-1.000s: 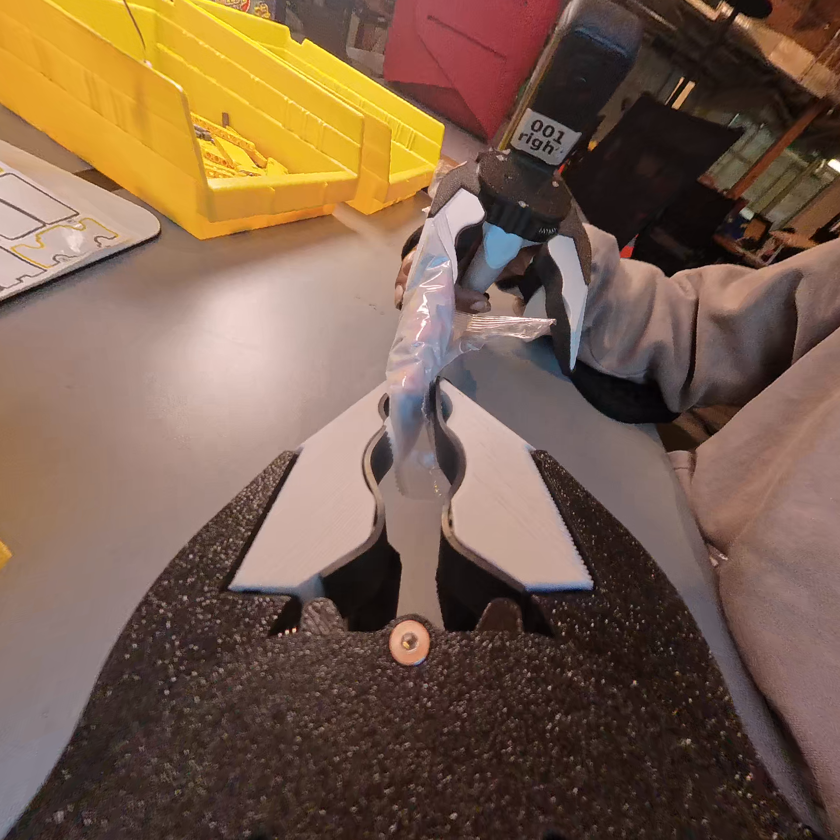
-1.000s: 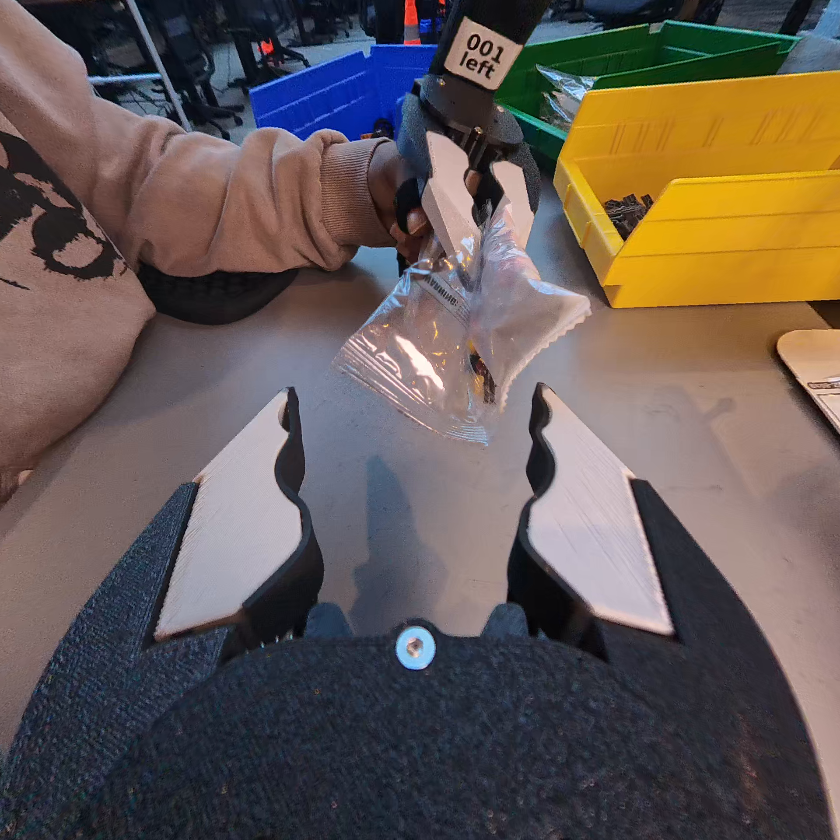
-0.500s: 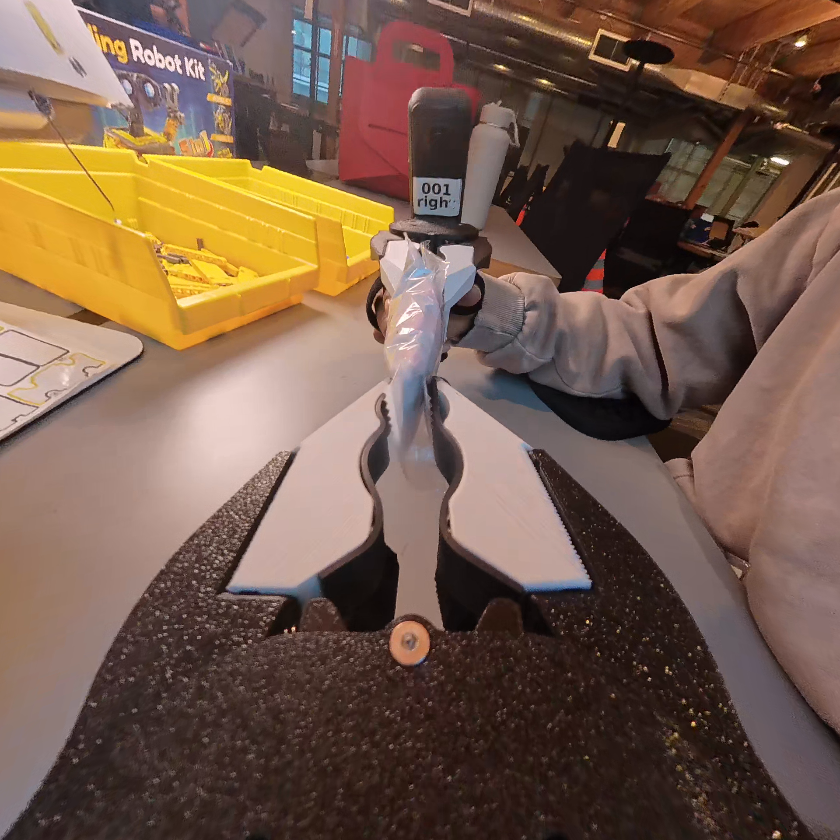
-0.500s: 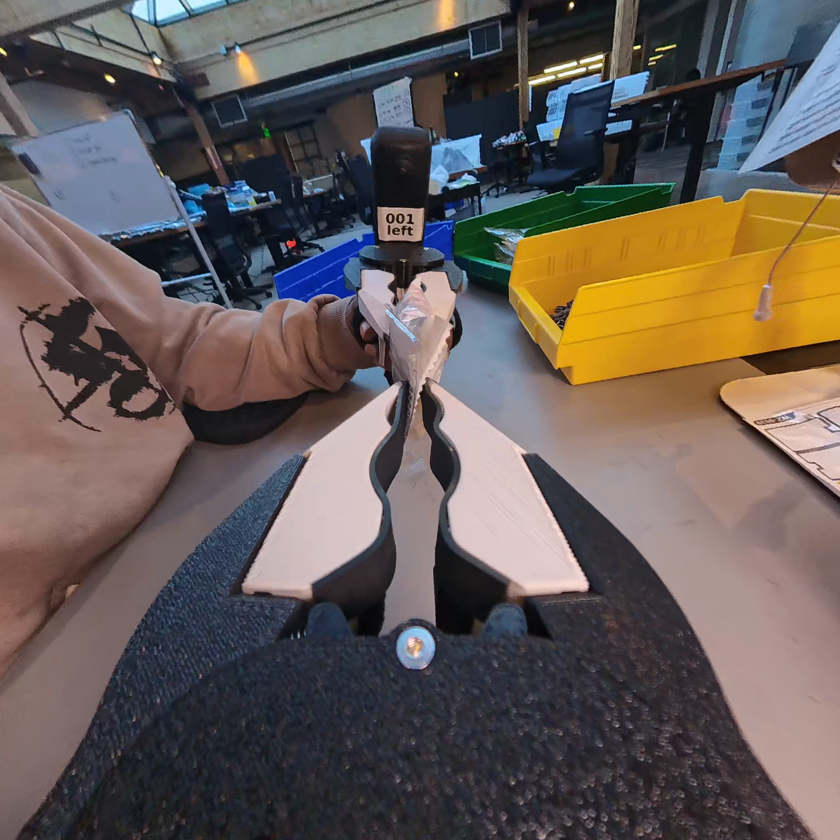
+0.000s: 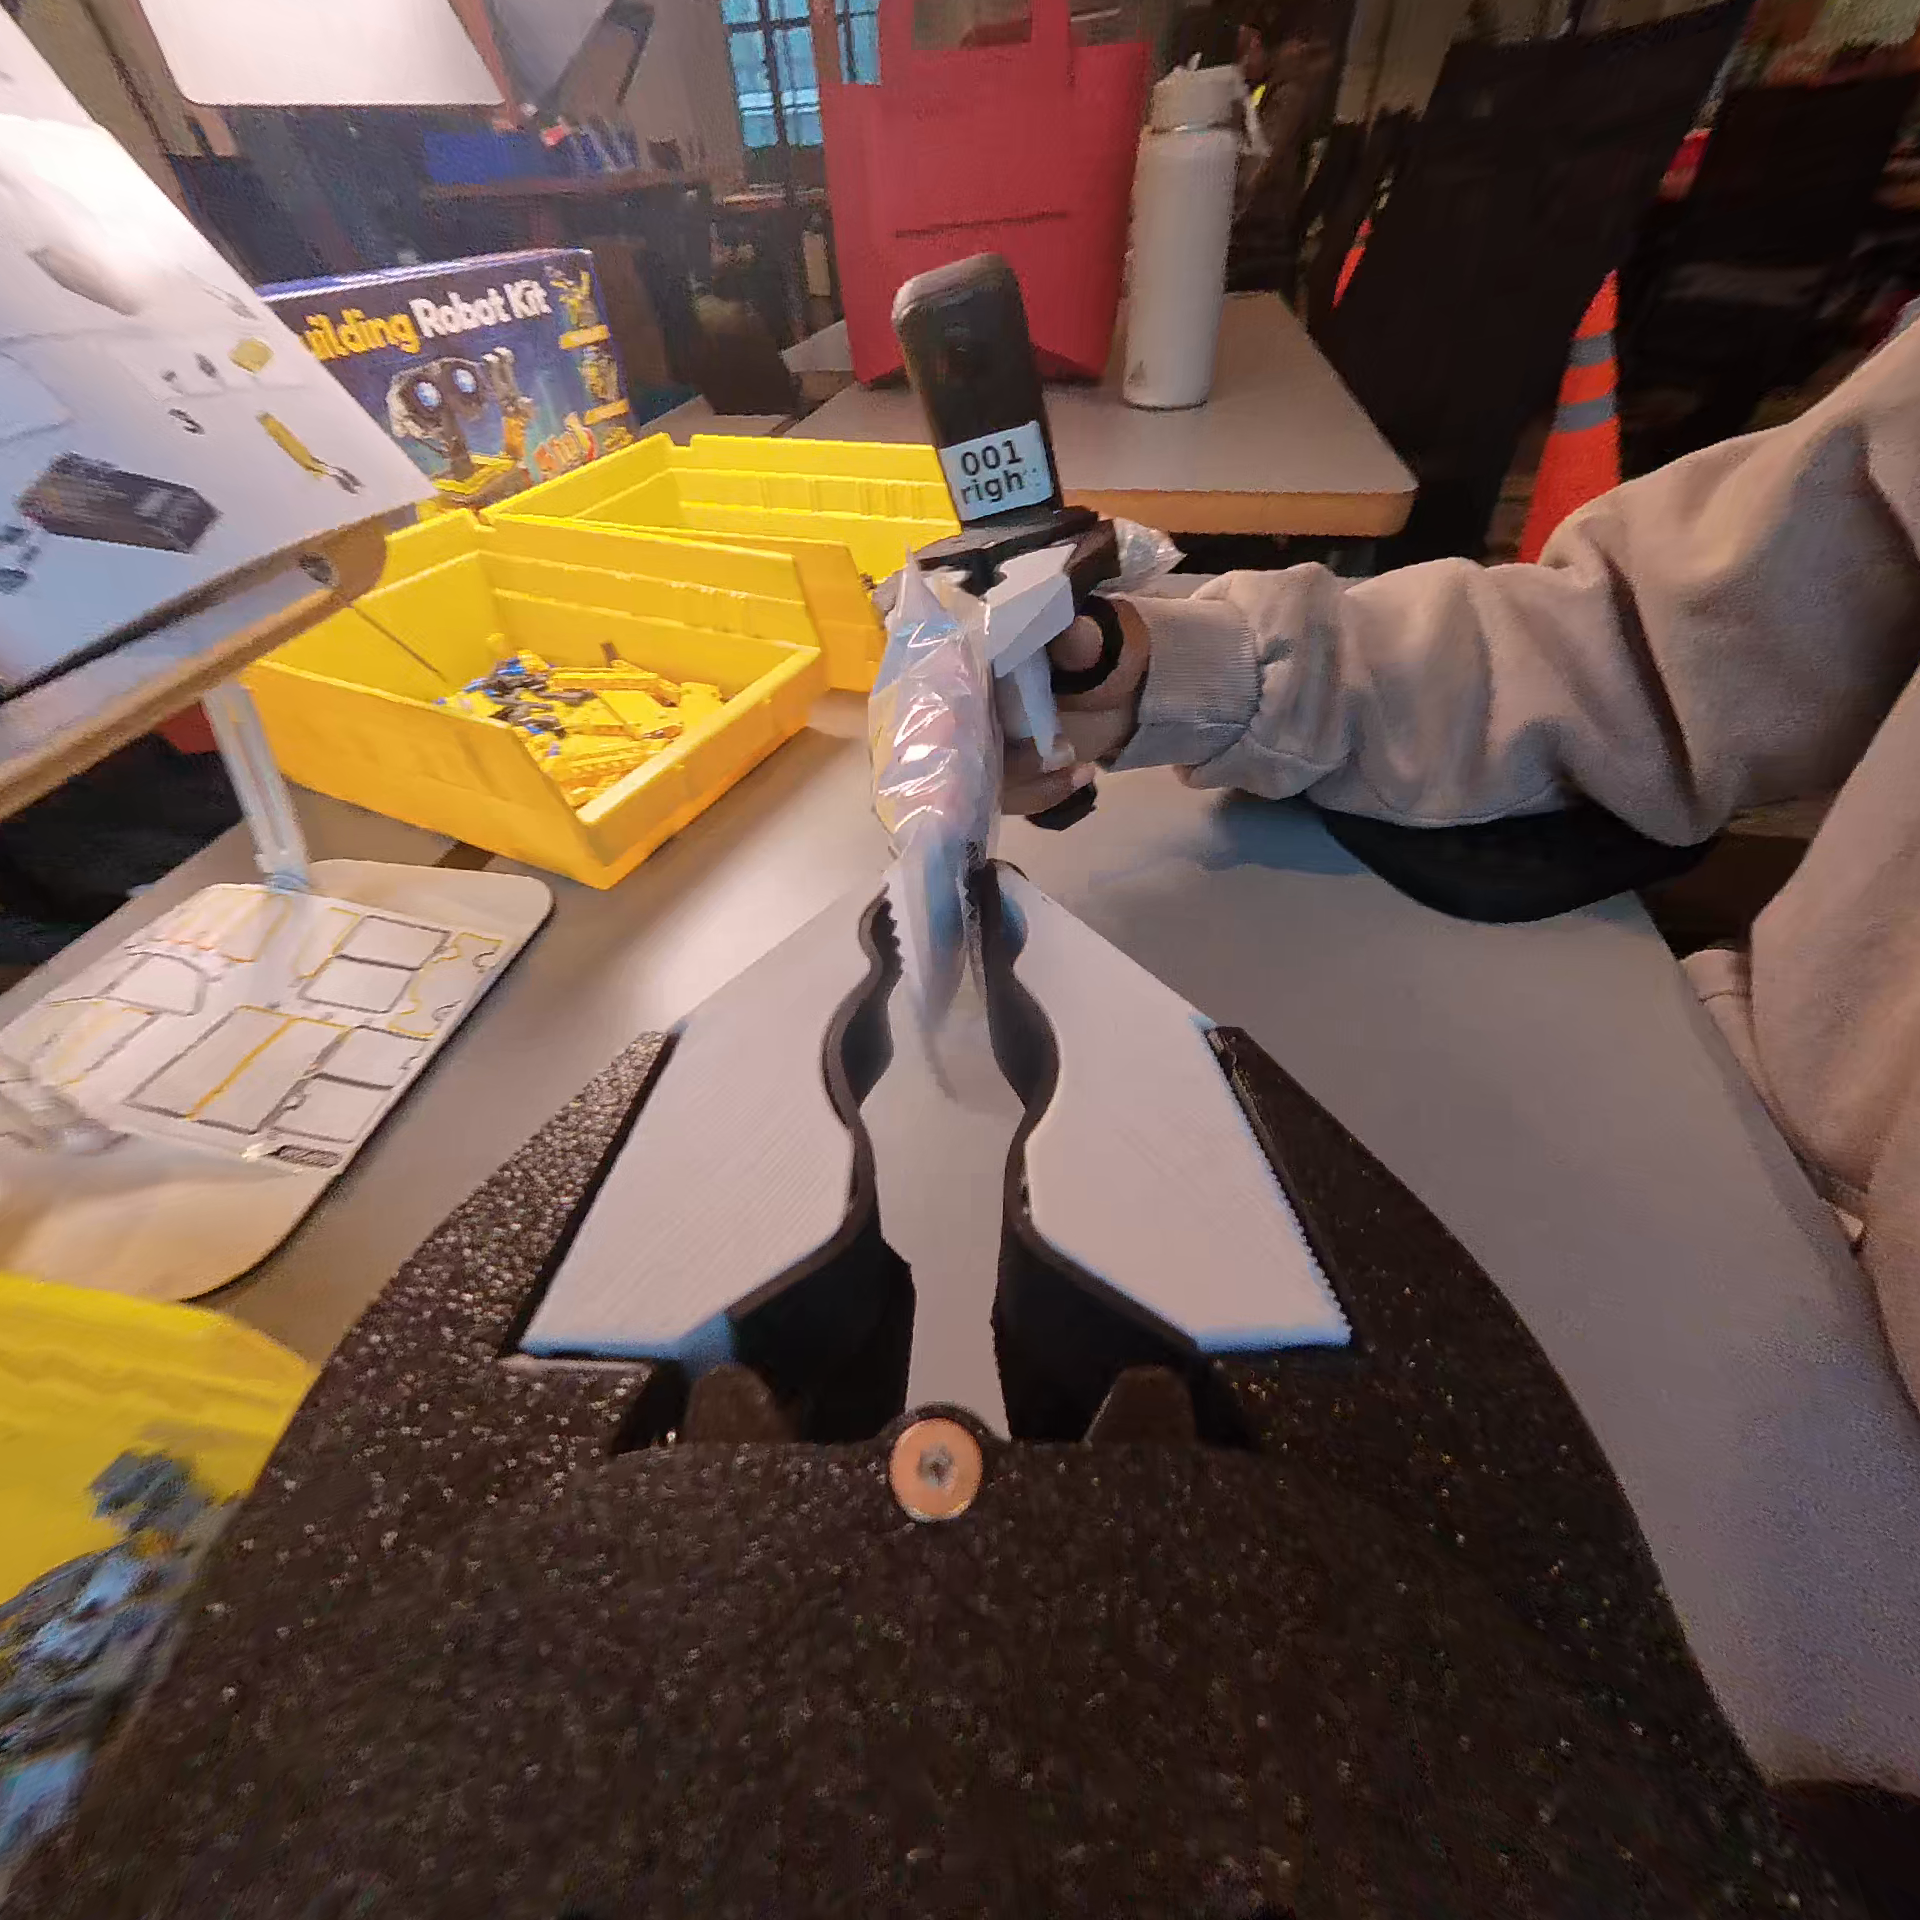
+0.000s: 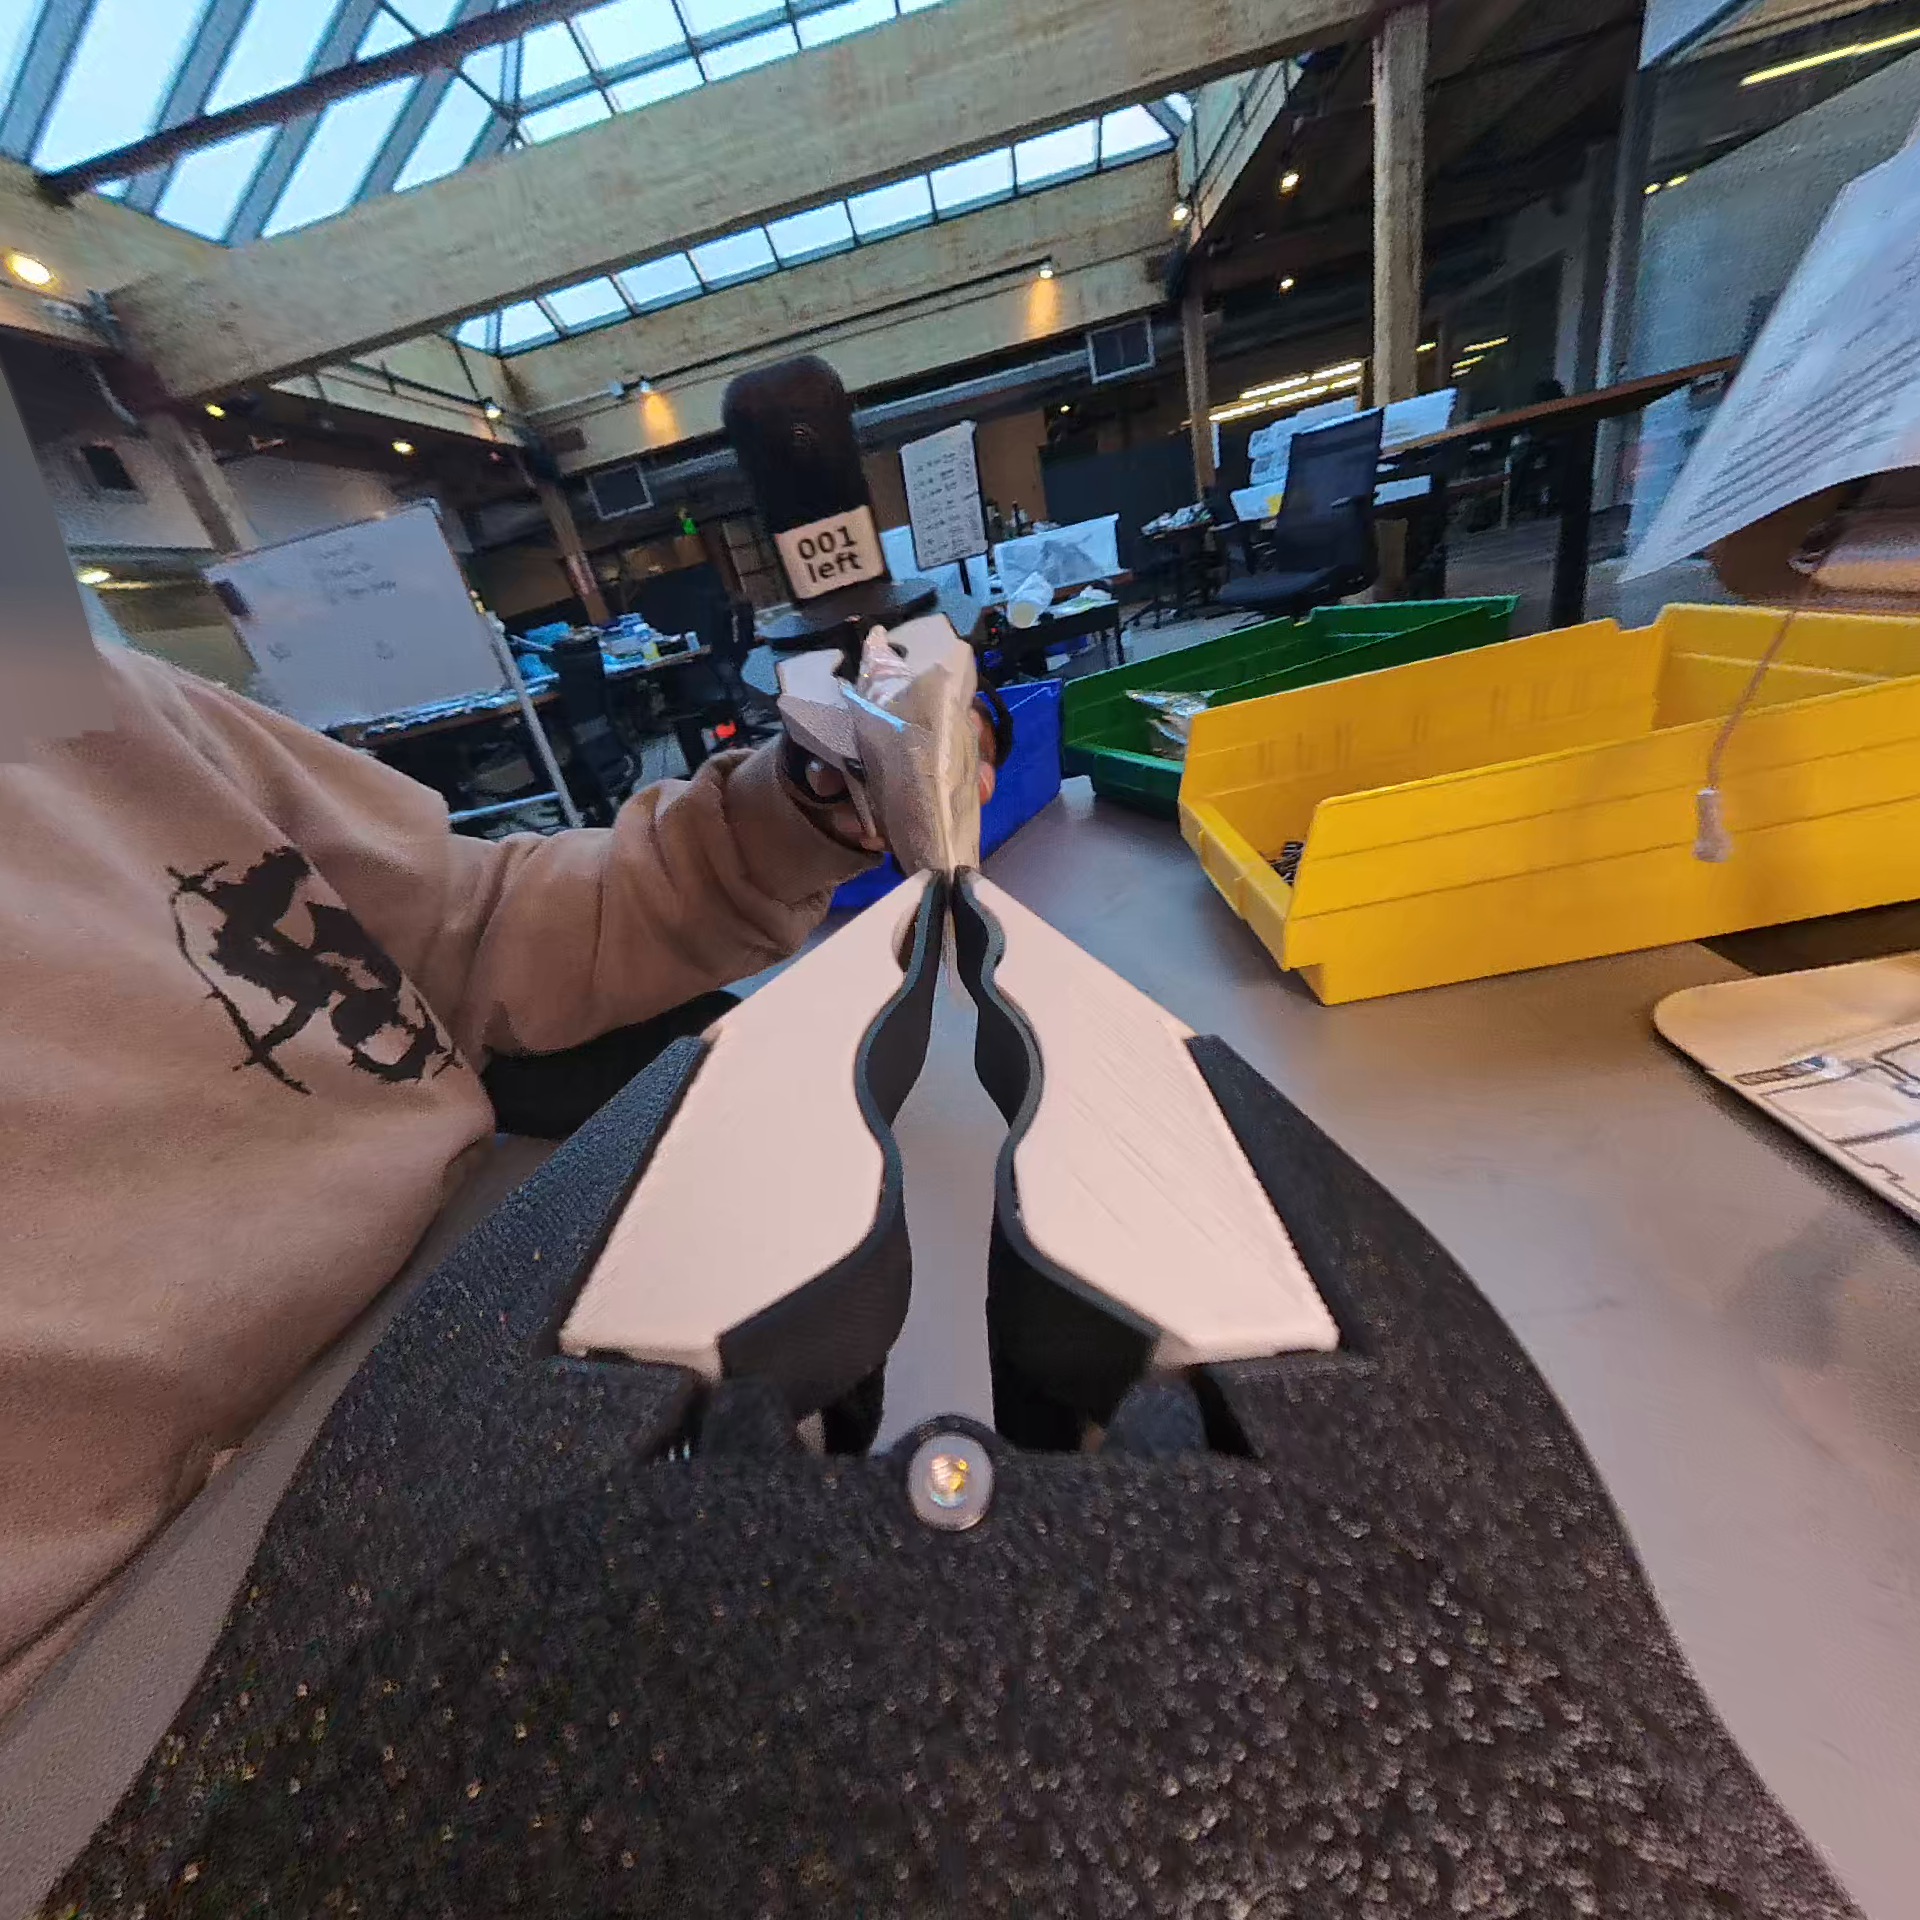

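Grey worktop (image 5: pixel 1455 1091) lies under us, yellow bins (image 5: pixel 540 727) at its far left. Our left claw (image 5: pixel 940 914) and right claw (image 6: pixel 948 883) are both pinched tight on one clear plastic bag (image 5: pixel 935 727), stretched between them above the worktop.

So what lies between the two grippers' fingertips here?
Only the clear plastic bag, stretched between the left gripper and right gripper, both shut on it above the grey table; both wrist views show this.
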Tool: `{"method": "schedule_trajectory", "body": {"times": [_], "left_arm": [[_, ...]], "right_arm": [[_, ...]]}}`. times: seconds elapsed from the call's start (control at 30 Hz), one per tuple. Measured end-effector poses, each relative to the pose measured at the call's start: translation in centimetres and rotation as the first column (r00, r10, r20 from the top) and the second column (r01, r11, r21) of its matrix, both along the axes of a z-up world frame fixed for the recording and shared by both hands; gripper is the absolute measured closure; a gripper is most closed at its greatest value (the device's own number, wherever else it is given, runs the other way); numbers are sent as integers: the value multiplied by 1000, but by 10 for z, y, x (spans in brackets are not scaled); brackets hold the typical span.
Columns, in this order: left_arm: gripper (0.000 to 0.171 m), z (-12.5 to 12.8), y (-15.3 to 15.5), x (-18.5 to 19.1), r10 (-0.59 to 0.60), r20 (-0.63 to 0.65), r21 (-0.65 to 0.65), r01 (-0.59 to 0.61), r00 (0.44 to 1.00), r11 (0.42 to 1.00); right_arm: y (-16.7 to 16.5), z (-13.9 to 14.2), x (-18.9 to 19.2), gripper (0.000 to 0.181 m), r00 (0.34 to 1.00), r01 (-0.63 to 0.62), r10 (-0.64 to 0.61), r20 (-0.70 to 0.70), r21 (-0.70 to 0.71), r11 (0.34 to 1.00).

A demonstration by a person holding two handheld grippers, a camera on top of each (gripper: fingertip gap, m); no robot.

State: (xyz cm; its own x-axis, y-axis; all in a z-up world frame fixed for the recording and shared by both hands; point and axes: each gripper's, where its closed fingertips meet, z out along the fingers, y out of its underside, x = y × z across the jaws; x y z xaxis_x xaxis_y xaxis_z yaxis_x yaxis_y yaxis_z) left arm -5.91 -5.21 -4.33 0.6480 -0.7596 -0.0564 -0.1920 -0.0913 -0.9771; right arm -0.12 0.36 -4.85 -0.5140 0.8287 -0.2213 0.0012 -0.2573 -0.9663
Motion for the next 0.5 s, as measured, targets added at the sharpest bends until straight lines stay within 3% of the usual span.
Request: {"method": "schedule_trajectory", "body": {"times": [0.13, 0.2, 0.27, 0.33, 0.4, 0.5], "left_arm": [[160, 42, -19, -73, 211, -135, 55, -206, 968, 977], [160, 53, -31, -138, 375, -259, 74, -369, 890, 927], [160, 54, -49, -214, 517, -370, 65, -534, 771, 843], [160, 42, -75, -287, 595, -513, 38, -676, 619, 736], [160, 22, -104, -346, 580, -672, 17, -773, 461, 634], [160, -13, -137, -398, 434, -850, -13, -837, 297, 547]], "right_arm": [[22, 7, 7, 181, 996, 92, -91, -14, 20, 996], [27, 7, 8, 181, 994, 111, -111, -1, 15, 994], [29, 1, 6, 181, 992, 124, -125, 28, 44, 991], [28, -8, 2, 181, 988, 131, -136, 70, 76, 989], [25, -17, -2, 181, 985, 131, -142, 101, 109, 985], [21, -28, -8, 181, 982, 113, -131, 140, 126, 986]]}}
